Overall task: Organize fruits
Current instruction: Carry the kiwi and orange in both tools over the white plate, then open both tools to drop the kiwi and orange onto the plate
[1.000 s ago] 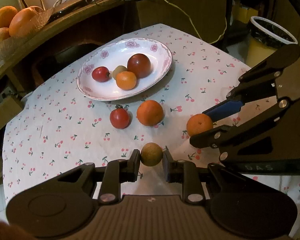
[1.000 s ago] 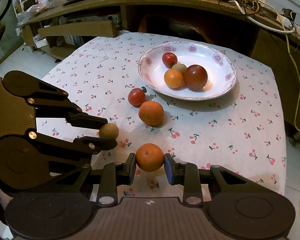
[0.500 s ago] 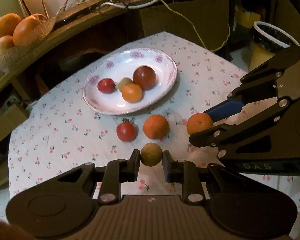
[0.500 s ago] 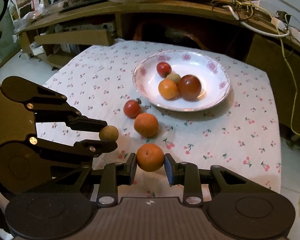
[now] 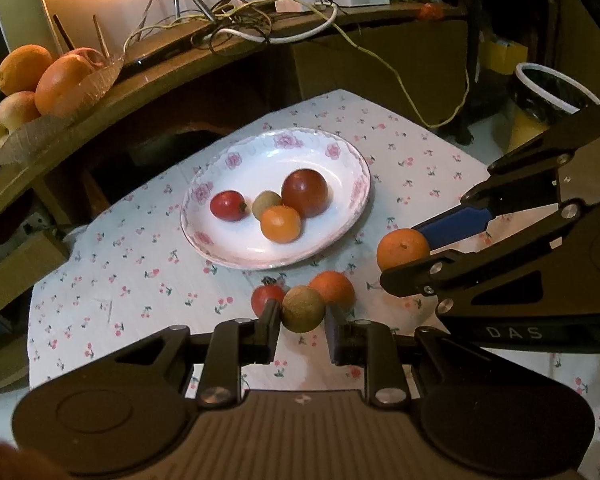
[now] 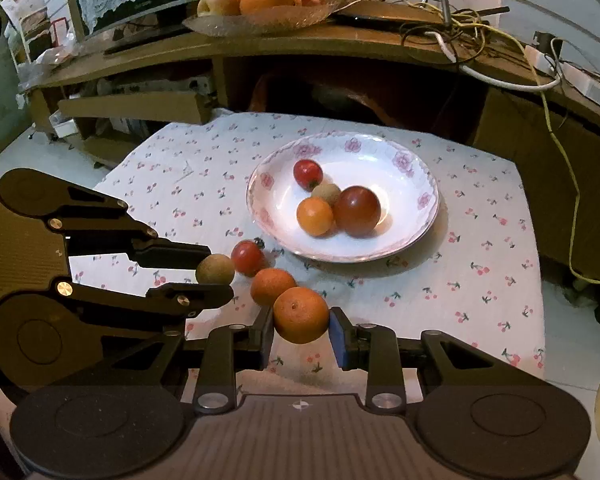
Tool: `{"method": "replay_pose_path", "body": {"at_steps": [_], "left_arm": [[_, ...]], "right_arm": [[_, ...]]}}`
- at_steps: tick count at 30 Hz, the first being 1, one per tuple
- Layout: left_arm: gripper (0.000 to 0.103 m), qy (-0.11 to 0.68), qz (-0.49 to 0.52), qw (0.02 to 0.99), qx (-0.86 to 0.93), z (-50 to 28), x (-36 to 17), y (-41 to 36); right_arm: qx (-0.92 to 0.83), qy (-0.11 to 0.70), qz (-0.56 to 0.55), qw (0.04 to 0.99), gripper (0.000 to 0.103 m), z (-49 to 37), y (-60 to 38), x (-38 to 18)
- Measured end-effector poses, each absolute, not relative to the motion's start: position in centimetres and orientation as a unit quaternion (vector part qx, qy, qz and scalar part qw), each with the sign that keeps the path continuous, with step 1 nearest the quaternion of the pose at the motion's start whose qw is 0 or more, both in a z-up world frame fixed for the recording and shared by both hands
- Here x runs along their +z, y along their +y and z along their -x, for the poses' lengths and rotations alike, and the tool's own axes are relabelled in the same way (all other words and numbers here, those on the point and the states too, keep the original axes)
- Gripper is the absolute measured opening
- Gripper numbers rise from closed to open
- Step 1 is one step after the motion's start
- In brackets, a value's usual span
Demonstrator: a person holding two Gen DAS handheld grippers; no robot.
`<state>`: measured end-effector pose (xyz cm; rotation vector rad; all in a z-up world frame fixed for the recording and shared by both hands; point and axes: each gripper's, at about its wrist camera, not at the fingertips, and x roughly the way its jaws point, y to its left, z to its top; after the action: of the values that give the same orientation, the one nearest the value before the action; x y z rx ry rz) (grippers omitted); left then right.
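Each gripper was clamped on a fruit held clear above the cloth, the left gripper on a brown fruit, the right gripper on an orange, apparently bound for the plate ahead.

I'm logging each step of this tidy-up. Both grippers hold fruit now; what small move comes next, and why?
Probably carry both forward over the plate. The left hand-held gripper clamps the brown fruit, the right hand-held gripper the orange; four fruits already lie there.
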<state>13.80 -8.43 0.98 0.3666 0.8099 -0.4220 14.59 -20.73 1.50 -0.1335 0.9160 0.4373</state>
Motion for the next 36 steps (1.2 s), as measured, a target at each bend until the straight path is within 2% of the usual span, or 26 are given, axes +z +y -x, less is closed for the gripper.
{"method": "replay_pose_path", "body": {"at_steps": [16, 36], "left_arm": [[0.030, 0.374, -0.151, 0.896, -0.187, -18.0, 1.7, -8.3], [0.029, 0.397, -0.137, 0.892, -0.166, -23.2, -0.8, -8.2]], "right_arm": [[0.182, 0.419, 0.042, 0.889, 0.033, -18.0, -21.0, 2.4], [0.162, 0.434, 0.027, 0.886, 0.033, -23.2, -20.8, -0.5]]}}
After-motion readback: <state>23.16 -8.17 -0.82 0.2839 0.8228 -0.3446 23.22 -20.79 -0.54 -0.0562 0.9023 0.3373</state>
